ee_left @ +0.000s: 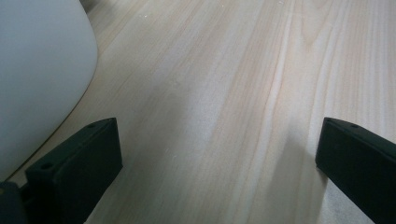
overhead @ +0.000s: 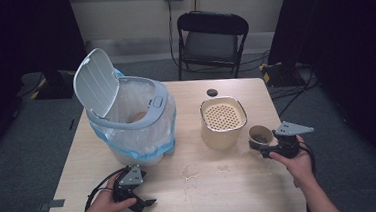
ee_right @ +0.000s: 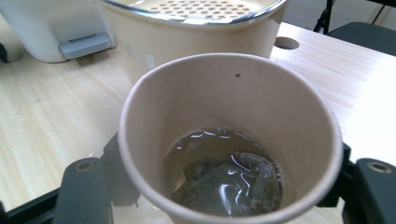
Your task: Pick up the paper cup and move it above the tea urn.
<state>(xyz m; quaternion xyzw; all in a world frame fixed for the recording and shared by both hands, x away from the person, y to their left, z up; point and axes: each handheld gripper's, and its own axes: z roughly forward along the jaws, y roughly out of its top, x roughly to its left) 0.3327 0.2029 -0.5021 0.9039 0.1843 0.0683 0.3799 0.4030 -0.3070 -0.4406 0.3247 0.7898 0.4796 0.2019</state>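
My right gripper [overhead: 260,145] is shut on a brown paper cup [overhead: 259,134] near the table's right edge. In the right gripper view the paper cup [ee_right: 233,107] sits between the two black jaws and holds a little murky liquid and a wet tea bag [ee_right: 233,184]. Just left of the cup stands a beige pot with a perforated strainer top [overhead: 222,121]. A white pedal bin [overhead: 129,117], lid up and lined with a clear bag, stands at the left. My left gripper [overhead: 140,199] is open near the front edge, in front of the bin, over bare wood [ee_left: 217,154].
Small wet spots [overhead: 190,173] mark the light wooden table [overhead: 262,191] between the two grippers. A dark cable hole [overhead: 211,92] lies behind the pot. A black folding chair [overhead: 212,38] stands beyond the far edge. The bin's white base [ee_left: 42,70] lies close to the left jaw.
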